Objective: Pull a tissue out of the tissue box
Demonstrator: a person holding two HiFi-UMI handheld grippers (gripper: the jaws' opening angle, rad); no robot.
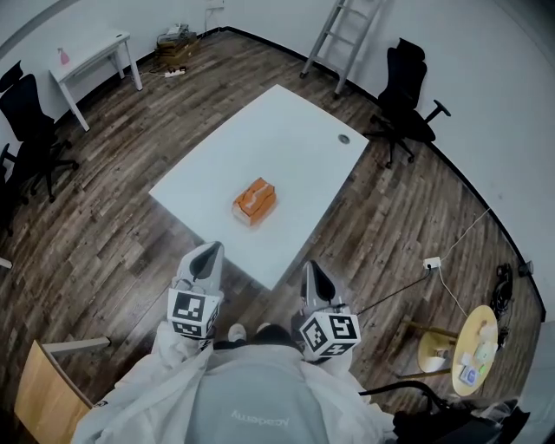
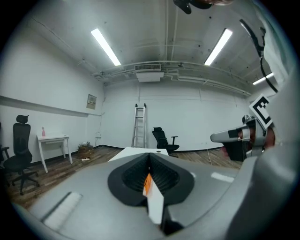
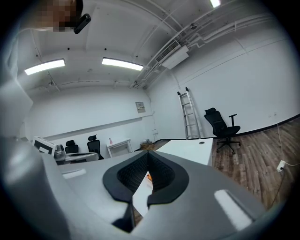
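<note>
Tissue box (image 1: 254,200) whole in head view

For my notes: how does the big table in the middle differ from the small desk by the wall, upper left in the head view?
The centre table is clearly larger than the small desk. The centre table stands out on the open floor; the small desk sits against the wall. The centre table carries an orange tissue box; the small desk holds a pink bottle. Both have white tops.
</note>
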